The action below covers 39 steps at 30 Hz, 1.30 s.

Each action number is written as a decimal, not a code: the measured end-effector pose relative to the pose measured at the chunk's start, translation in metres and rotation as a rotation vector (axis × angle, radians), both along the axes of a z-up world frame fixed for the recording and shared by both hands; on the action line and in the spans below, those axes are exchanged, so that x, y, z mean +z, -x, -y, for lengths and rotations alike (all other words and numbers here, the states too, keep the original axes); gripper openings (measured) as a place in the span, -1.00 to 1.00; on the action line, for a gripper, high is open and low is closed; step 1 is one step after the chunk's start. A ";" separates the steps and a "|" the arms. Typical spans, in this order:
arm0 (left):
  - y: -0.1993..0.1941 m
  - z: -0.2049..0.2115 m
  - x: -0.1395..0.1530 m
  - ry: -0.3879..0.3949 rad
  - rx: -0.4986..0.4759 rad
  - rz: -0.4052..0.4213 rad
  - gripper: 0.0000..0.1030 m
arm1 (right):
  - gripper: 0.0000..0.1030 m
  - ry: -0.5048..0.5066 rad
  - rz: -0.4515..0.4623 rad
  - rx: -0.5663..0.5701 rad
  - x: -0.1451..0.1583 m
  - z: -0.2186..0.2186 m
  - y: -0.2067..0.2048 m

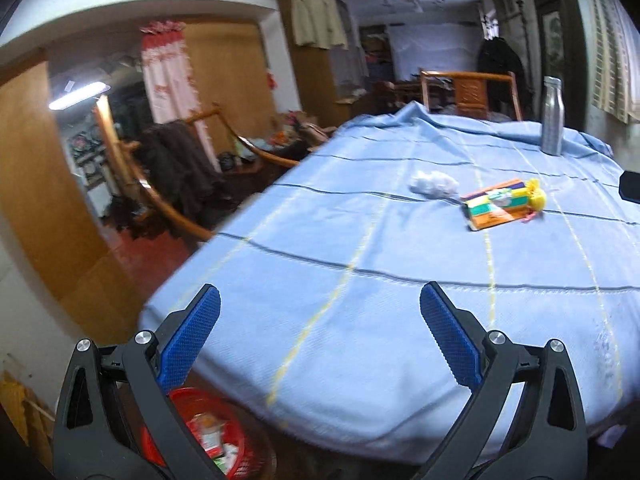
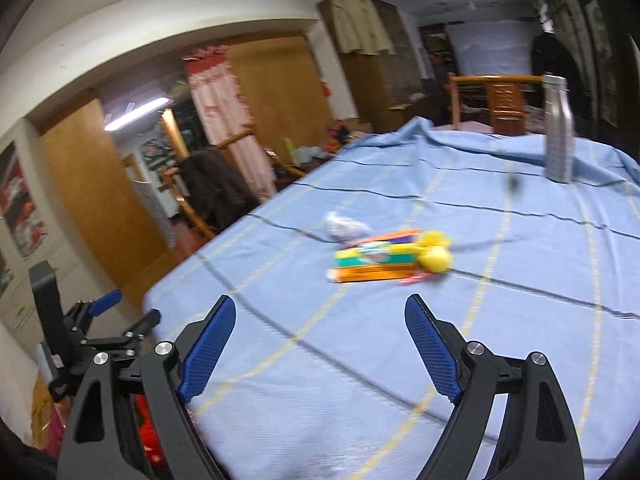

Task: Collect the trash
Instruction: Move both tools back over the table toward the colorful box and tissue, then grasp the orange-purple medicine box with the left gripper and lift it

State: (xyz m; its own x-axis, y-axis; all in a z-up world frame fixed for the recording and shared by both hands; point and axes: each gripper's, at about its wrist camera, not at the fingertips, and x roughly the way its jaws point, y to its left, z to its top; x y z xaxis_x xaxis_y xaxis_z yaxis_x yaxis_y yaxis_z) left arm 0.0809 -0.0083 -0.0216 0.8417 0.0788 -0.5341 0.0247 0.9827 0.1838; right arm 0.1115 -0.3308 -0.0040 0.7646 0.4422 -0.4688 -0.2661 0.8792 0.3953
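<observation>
Hovering over the near edge of the table [image 1: 400, 320], the left gripper [image 1: 320, 308] is spread wide with nothing between its blue pads [image 1: 192, 340]. Below its left finger, off the table's near corner, sits a red basket [image 1: 240, 412] with scraps of packaging inside. The right gripper [image 2: 320, 316] is likewise released and empty, held above the near part of the blue checked tablecloth [image 2: 360, 392]; in its view the left gripper [image 2: 112, 312] shows beyond the table's near left corner.

Farther in, toward the middle of the table, lies the trash: a flat orange-and-green wrapper [image 1: 496, 208] [image 2: 376, 264] with a yellow crumpled piece [image 1: 536, 196] [image 2: 436, 256] touching its right end, and a white crumpled wad [image 1: 432, 184] [image 2: 344, 228] just beside its far left corner. A metal bottle [image 1: 554, 116] [image 2: 558, 128] stands upright near the far right edge. Wooden chairs [image 1: 468, 92] stand past the far edge.
</observation>
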 end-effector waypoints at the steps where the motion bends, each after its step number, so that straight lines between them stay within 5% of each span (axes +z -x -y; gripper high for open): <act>1: -0.013 0.005 -0.002 0.013 -0.020 -0.021 0.87 | 0.67 0.013 -0.011 -0.025 -0.003 0.009 -0.007; 10: -0.114 0.063 -0.013 0.001 -0.178 -0.122 0.87 | 0.73 0.008 -0.077 -0.159 -0.031 0.065 -0.052; 13: -0.145 0.084 -0.014 0.053 -0.239 -0.174 0.87 | 0.73 -0.021 -0.097 -0.183 -0.041 0.077 -0.058; 20: -0.181 0.159 -0.014 0.068 -0.406 -0.209 0.87 | 0.74 -0.031 -0.127 -0.252 -0.049 0.093 -0.062; 26: -0.209 0.215 -0.029 0.023 -0.442 -0.235 0.87 | 0.74 -0.036 -0.135 -0.306 -0.055 0.104 -0.064; 31: -0.219 0.179 -0.041 0.043 -0.367 -0.291 0.87 | 0.74 -0.077 -0.163 -0.286 -0.058 0.108 -0.065; 39: -0.180 0.085 -0.031 0.016 -0.261 -0.261 0.87 | 0.74 -0.102 -0.145 -0.265 -0.055 0.104 -0.062</act>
State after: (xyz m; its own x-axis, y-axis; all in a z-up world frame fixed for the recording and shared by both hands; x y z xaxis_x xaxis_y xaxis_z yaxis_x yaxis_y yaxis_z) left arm 0.2606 -0.0931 -0.0531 0.6676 -0.1305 -0.7330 0.3188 0.9398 0.1230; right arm 0.1730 -0.4348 -0.0589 0.7880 0.2870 -0.5447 0.0321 0.8644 0.5019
